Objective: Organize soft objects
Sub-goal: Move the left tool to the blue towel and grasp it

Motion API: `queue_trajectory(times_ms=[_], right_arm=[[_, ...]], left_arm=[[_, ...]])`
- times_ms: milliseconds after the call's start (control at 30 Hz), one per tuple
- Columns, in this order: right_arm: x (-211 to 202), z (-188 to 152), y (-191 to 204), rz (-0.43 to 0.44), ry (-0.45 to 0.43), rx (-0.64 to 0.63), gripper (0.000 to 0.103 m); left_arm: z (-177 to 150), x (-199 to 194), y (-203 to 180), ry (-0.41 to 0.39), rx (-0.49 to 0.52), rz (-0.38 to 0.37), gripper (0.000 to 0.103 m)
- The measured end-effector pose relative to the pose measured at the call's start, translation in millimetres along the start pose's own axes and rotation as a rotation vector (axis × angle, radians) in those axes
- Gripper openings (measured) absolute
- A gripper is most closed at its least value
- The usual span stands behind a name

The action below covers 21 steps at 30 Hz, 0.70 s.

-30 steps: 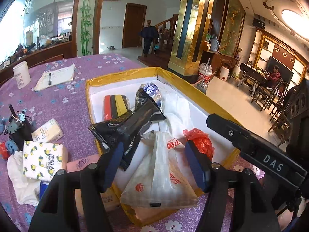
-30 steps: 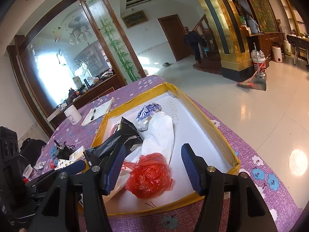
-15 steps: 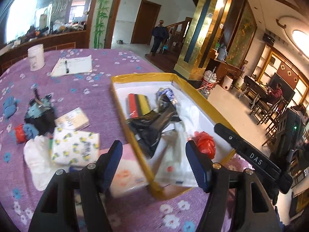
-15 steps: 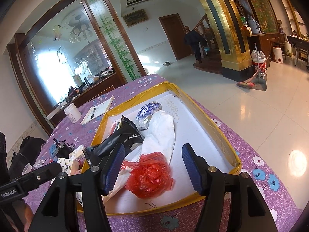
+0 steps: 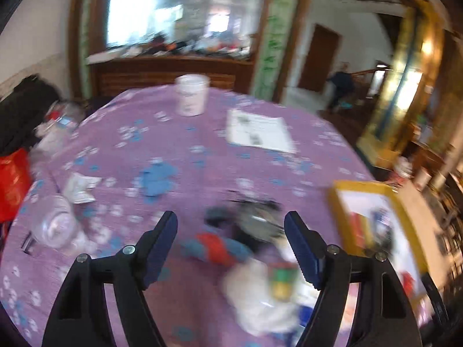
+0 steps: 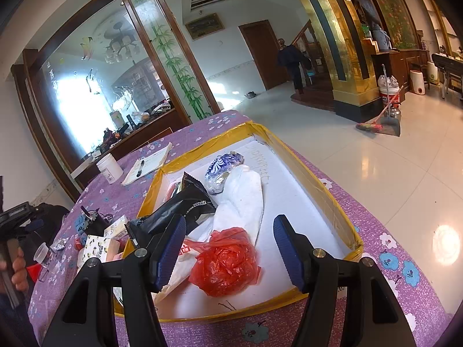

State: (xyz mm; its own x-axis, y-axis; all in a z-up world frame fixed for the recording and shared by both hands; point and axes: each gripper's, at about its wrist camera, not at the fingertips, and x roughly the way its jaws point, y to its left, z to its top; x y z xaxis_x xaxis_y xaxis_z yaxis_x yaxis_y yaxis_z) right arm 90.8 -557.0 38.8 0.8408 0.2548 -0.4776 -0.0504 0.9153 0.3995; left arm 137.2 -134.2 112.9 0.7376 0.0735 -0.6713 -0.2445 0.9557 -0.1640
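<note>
Tiled hall with gilt pillars; up front, a table under a purple flowered tablecloth (image 5: 173, 150). Swung sharply off the yellow-rimmed tray (image 5: 337, 202) within the last half second: the left gripper (image 5: 231, 231), jaws wide apart and empty, now facing the loose clutter toward the tabletop's left side. Heavily smeared by that swing, so hard to read: a blue-and-red bundle (image 5: 217, 248) just ahead of the fingers, a white cloth (image 5: 251, 297) nearer, both outside the tray's left rim. No change on the other side: the right gripper (image 6: 230, 231), likewise apart and empty, hovering over the tray's near edge above the red plastic bag (image 6: 225, 263). Already lying in the tray: that bag, a black packet (image 6: 185, 205), a white sock-like cloth (image 6: 243, 202). Probably a reach for the next loose piece; which one, impossible to tell.
</note>
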Motion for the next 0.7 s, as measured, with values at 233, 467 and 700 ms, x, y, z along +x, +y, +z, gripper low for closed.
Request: queue_trajectory(times_ms=[233, 467, 700], right_arm=[[1, 0, 2, 0.004, -0.001, 0.002, 0.068], [2, 0, 2, 0.002, 0.002, -0.002, 0.068], [6, -2, 3, -0.003, 0.006, -0.007, 0.068]], left_arm=[[30, 92, 65, 0.158, -0.12, 0.164, 0.076], [44, 160, 85, 0.239, -0.139, 0.237, 0.076], [41, 180, 99, 0.273, -0.175, 0.208, 0.042]])
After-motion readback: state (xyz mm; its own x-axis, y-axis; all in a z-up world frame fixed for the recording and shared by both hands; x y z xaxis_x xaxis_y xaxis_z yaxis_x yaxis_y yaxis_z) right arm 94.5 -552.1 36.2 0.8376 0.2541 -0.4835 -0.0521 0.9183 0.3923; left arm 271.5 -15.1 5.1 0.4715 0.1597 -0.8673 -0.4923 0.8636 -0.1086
